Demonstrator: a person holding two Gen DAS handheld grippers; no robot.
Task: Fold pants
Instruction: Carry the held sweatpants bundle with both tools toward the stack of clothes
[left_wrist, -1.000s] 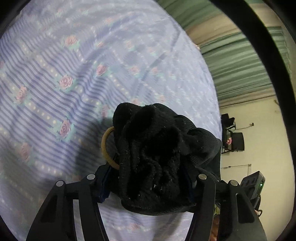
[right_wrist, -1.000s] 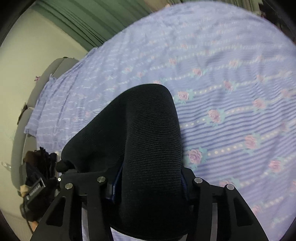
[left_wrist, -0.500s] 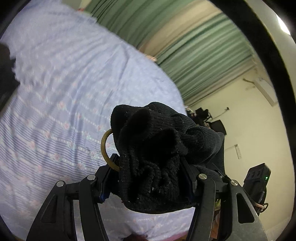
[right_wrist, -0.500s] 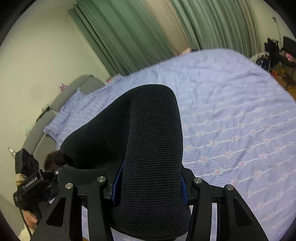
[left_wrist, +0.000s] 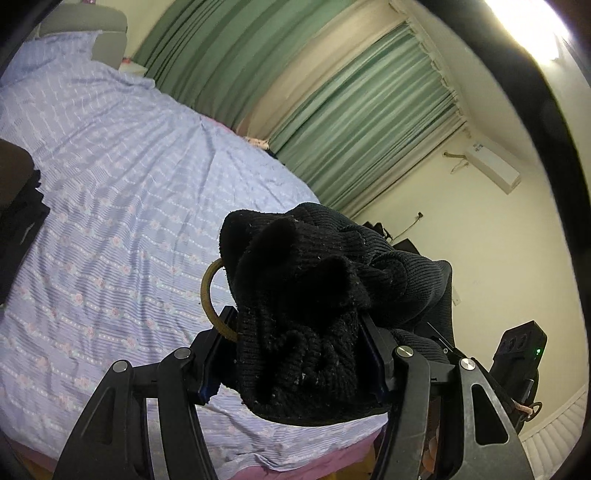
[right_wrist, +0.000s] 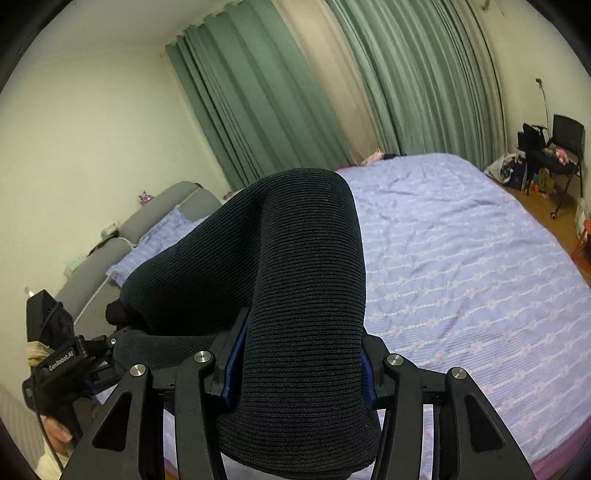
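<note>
The black ribbed knit pants (left_wrist: 314, 295) are bunched between the jaws of my left gripper (left_wrist: 295, 354), which is shut on them high above the bed. A tan elastic loop (left_wrist: 212, 302) sticks out at the bunch's left side. In the right wrist view, a smooth fold of the same pants (right_wrist: 303, 295) fills my right gripper (right_wrist: 299, 365), also shut on the cloth. The fabric stretches leftward from there to the left gripper's body (right_wrist: 62, 362). Both fingertip pairs are hidden by the cloth.
Below lies a bed with a lilac flowered sheet (left_wrist: 110, 184) (right_wrist: 461, 258) and a grey headboard (right_wrist: 155, 214). Green curtains (right_wrist: 295, 92) cover the far wall. A black chair with clutter (right_wrist: 554, 147) stands at the right on a wooden floor.
Both grippers have risen far above the bed with the pants still held. The views now take in curtains and walls where the sheet filled them before.
</note>
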